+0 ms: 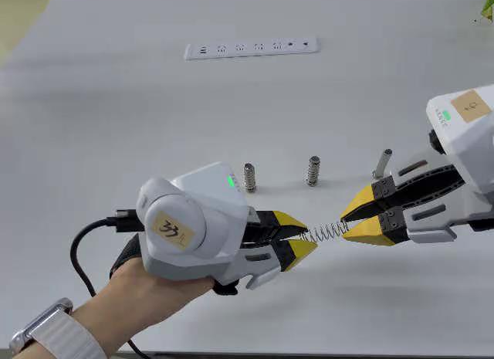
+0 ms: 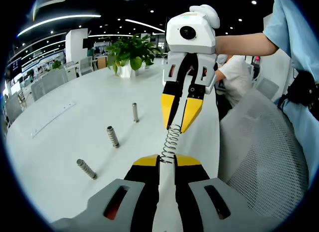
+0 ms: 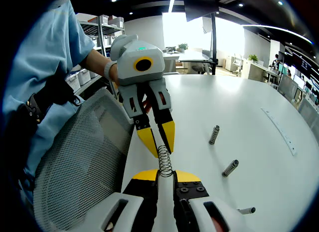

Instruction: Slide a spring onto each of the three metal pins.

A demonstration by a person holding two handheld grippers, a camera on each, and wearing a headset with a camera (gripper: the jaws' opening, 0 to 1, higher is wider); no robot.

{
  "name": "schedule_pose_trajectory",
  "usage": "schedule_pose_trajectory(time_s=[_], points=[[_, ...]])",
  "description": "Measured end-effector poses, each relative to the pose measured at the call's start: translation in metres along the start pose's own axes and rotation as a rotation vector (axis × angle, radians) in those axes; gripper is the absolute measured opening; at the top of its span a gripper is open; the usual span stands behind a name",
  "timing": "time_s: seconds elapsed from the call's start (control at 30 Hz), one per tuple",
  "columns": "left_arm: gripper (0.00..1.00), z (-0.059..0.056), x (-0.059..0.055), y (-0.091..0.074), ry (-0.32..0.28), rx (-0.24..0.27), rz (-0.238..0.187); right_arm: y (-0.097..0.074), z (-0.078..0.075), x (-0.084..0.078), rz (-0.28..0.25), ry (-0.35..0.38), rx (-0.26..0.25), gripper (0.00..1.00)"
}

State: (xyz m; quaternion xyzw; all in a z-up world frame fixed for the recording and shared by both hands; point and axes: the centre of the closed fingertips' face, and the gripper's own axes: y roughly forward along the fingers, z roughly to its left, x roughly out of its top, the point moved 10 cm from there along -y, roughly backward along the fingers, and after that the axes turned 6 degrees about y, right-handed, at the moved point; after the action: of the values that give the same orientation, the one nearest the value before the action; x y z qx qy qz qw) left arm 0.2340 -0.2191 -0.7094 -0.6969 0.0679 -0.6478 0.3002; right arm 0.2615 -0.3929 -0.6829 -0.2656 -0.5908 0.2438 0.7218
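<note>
Spring [image 1: 327, 231]: held clear of the table [image 1: 154, 104], bridged between both grippers, probably so that the grip can be shifted and one end freed for threading.
Left gripper [image 1: 303, 241]: jaws are closed on one end of the spring.
Right gripper [image 1: 349, 221]: jaws are pinched on the other end.
First pin [image 1: 249, 177], second pin [image 1: 312, 171]: each is already sleeved and standing upright.
Third pin [image 1: 382, 163]: bare, just behind the right gripper, and judged to be the spring's target.

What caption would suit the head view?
Left gripper and right gripper hold one spring by its ends; one pin stands bare.
</note>
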Motion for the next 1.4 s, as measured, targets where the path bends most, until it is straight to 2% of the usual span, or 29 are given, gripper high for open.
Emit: schedule_pose_trajectory(time_s=[0.2, 0.33, 0.47, 0.57, 0.67, 1.07, 1.3, 1.33, 1.4], points=[[0.07, 0.002, 0.002, 0.002, 0.016, -0.012, 0.01, -0.001, -0.001, 0.007, 0.033, -0.026, 0.001, 0.07], [0.07, 0.003, 0.005, 0.004, 0.042, -0.02, 0.031, -0.002, -0.001, 0.014, 0.066, -0.062, 0.002, 0.07], [0.07, 0.004, 0.006, 0.007, 0.054, -0.029, 0.06, -0.003, -0.002, 0.022, 0.073, -0.088, 0.0, 0.07], [0.06, 0.003, 0.007, 0.01, 0.09, -0.035, 0.078, -0.003, -0.001, 0.028, 0.072, -0.101, 0.007, 0.07], [0.06, 0.004, 0.007, 0.012, 0.101, -0.036, 0.087, -0.003, -0.002, 0.028, 0.091, -0.127, 0.008, 0.07], [0.06, 0.004, 0.006, 0.013, 0.079, -0.044, 0.075, -0.004, -0.007, 0.027, 0.088, -0.131, 0.004, 0.07], [0.06, 0.0, 0.005, 0.015, 0.062, -0.046, 0.064, -0.005, -0.005, 0.025, 0.106, -0.154, 0.008, 0.07], [0.06, 0.0, 0.004, 0.016, 0.063, -0.046, 0.065, -0.005, -0.005, 0.025, 0.108, -0.159, 0.012, 0.09], [0.06, -0.001, 0.003, 0.016, 0.06, -0.046, 0.065, -0.005, -0.003, 0.025, 0.113, -0.159, 0.014, 0.2]])
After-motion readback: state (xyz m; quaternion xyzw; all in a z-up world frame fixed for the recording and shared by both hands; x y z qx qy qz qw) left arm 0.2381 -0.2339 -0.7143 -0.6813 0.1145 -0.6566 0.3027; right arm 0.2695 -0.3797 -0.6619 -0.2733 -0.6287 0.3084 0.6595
